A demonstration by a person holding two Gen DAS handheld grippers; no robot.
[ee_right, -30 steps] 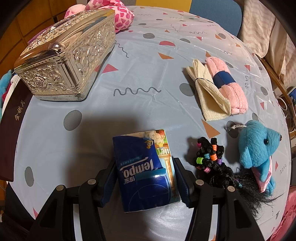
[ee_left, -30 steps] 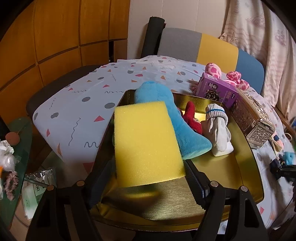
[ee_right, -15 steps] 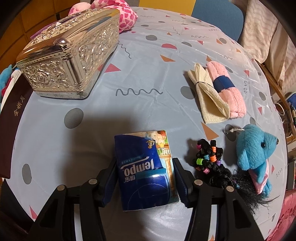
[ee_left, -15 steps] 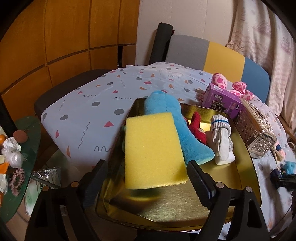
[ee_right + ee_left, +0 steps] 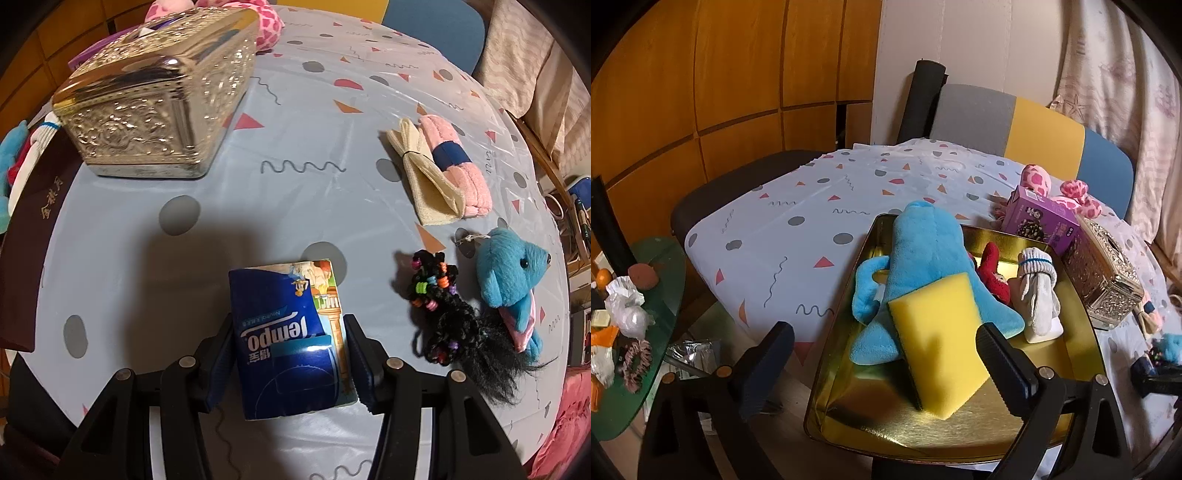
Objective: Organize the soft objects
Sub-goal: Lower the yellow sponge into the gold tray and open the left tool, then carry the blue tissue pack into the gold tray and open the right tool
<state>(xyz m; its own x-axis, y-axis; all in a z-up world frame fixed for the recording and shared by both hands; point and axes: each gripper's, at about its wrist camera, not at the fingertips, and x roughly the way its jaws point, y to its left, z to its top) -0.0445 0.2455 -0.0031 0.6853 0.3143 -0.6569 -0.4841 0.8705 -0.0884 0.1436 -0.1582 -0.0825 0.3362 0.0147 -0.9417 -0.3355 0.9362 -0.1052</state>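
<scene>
Released since the earlier left wrist frame, the yellow sponge (image 5: 940,343) no longer sits between the pads; it now stands tilted on one edge in the gold tray (image 5: 1082,343), leaning back against the blue plush toy (image 5: 923,266). Left gripper (image 5: 886,363): jaws opening, set wide apart, no pad in contact with the sponge, which stands just beside the right-hand finger. Behind the sponge in the same tray lie a red plush item (image 5: 991,275) and a white sock bundle (image 5: 1038,291). Beyond the tray's far rim stand a purple box (image 5: 1039,223), a silver embossed box (image 5: 1102,277) and a pink spotted plush (image 5: 1058,186), all on the patterned tablecloth (image 5: 798,236).

Right gripper (image 5: 290,363): both pads clamp the sides of the blue tissue pack (image 5: 291,339), held above the tablecloth (image 5: 295,192). To its right lie a black braided hairpiece with coloured beads (image 5: 443,314) and, touching its loose hair, a small blue teddy (image 5: 511,277). Further up the cloth lie a cream cloth bundle (image 5: 424,177) and a pink rolled towel (image 5: 456,166), side by side and touching. Upper left stands the silver embossed box (image 5: 159,96), with a dark maroon case (image 5: 33,236) near it at the left edge
</scene>
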